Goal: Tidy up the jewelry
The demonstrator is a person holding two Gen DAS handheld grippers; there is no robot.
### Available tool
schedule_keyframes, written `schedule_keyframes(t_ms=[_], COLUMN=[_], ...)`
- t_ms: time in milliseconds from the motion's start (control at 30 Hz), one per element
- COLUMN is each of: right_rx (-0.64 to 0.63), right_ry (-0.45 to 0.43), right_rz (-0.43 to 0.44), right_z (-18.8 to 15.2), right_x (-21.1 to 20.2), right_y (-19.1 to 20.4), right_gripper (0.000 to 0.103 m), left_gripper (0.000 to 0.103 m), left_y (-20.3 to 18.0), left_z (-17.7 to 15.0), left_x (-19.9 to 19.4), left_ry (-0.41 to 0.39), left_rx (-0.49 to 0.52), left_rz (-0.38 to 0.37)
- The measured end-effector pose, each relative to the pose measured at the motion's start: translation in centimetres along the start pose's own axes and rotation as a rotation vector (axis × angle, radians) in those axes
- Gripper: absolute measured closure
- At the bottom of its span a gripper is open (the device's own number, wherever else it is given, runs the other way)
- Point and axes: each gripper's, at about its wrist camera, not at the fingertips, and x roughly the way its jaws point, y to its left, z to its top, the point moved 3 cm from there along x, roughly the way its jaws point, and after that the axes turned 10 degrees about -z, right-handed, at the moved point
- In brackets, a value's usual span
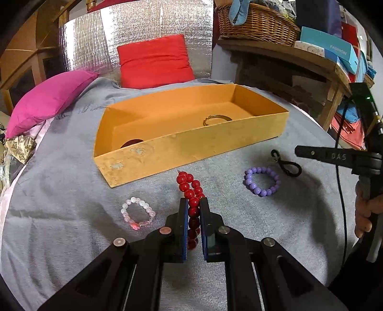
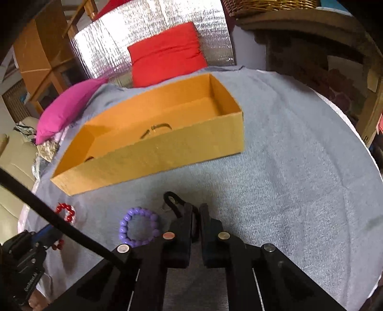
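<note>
My left gripper (image 1: 193,203) is shut on a red bead bracelet (image 1: 190,189), squeezed flat between the pads in front of the orange cardboard box (image 1: 191,148). A pale pink bead bracelet (image 1: 138,213) lies to its left and a purple bead bracelet (image 1: 262,181) to its right. A black cord piece (image 1: 286,163) lies beyond the purple one. In the box sit a gold bangle (image 1: 217,119) and a dark item (image 1: 131,142). My right gripper (image 2: 196,210) is shut on the black cord (image 2: 173,201), next to the purple bracelet (image 2: 140,226).
The grey cloth (image 2: 287,167) covers the surface. A pink cushion (image 1: 47,98) and red cushion (image 1: 154,61) lie behind the box. A wooden shelf (image 1: 287,55) with a wicker basket (image 1: 256,21) stands at back right. The right gripper also shows in the left wrist view (image 1: 335,156).
</note>
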Motion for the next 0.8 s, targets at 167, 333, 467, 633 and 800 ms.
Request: schedule_keyframes(t_ms=[167, 333, 467, 633, 800], right_rx=[0.04, 0.056, 0.074, 0.042, -0.018], right_ry=[-0.045, -0.033, 0.061, 0.098, 0.125], right_rz=[0.055, 0.084, 0.09, 0.059, 0.018], right_z=[0.7, 1.1, 0.7, 0.1, -0.7], right_x=[-1.3, -1.5, 0.0, 1.3, 2.8], right_y=[-0.2, -1.2, -1.9, -1.7, -0.8], right_gripper=[0.096, 0.096, 0.09, 0.071, 0.071], left_gripper=[0.094, 0.094, 0.094, 0.093, 0.093], left_y=[0.0, 0.1, 0.1, 0.0, 0.3], left_z=[0.1, 0.0, 0.0, 0.0, 0.0], left_x=[0.0, 0.3, 0.3, 0.3, 0.1], left_ry=[-0.002, 0.005, 0.006, 0.007, 0.006], left_rx=[-0.001, -0.005, -0.008, -0.006, -0.011], left_rz=[-0.001, 0.001, 0.003, -0.004, -0.009])
